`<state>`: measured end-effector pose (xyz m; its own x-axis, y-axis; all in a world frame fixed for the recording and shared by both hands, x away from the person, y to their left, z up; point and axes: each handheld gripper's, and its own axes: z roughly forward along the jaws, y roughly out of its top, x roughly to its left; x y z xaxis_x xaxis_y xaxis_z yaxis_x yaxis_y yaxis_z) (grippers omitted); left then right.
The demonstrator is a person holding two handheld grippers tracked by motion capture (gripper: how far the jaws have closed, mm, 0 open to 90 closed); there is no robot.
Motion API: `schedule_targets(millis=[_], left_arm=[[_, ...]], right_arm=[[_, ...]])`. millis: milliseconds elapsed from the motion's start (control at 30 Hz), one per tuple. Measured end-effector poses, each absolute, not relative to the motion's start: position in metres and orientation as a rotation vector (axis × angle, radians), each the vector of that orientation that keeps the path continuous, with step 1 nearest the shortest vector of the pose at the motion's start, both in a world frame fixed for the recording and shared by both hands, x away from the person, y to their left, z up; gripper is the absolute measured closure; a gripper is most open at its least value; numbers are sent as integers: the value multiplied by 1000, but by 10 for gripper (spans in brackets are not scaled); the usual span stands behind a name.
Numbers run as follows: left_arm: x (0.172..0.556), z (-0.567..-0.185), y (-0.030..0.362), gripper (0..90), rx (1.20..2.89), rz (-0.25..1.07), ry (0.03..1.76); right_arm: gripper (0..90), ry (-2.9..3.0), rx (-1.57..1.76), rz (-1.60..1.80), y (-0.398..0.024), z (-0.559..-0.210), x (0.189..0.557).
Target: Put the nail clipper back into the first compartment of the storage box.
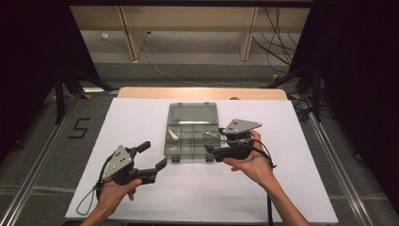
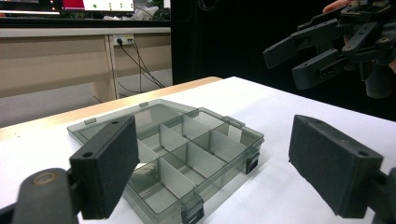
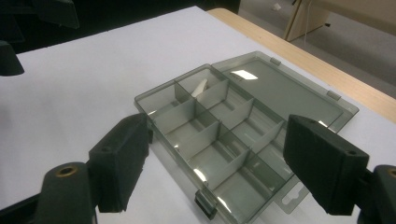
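high view: a black "5" (image 1: 81,127) is marked on the grey floor left of the counter (image 1: 141,117), which is covered in white. a smoky grey see-through plastic compartment box (image 1: 192,136) lies open at the counter's middle, its lid laid flat on the far side, a small white piece (image 1: 174,134) in its left compartment. the left hand-held gripper (image 1: 155,155) sits near and left of the box, jaws wide, nothing between them. the right hand-held gripper (image 1: 210,142) is at the box's right near corner; whether it touches cannot be told here.

left gripper view: the left hand-held gripper's (image 2: 212,163) pads stand wide apart and empty, the box (image 2: 187,149) beyond them. the right hand-held gripper (image 2: 292,63) hangs farther off, above the counter.

right gripper view: the right hand-held gripper (image 3: 224,163) has wide jaws, holding nothing, with the box (image 3: 219,130) beyond them. no brand or label is readable on the box.
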<state>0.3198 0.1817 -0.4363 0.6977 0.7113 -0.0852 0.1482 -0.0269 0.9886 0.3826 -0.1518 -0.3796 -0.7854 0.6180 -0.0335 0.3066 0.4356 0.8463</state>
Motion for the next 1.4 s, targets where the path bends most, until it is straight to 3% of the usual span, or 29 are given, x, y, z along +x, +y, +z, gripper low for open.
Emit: schedule_targets(millis=[1400], left_arm=[[319,-436,181,156,1572,518,723]], right_arm=[[164,2168,871,1497,-196,-409,338]])
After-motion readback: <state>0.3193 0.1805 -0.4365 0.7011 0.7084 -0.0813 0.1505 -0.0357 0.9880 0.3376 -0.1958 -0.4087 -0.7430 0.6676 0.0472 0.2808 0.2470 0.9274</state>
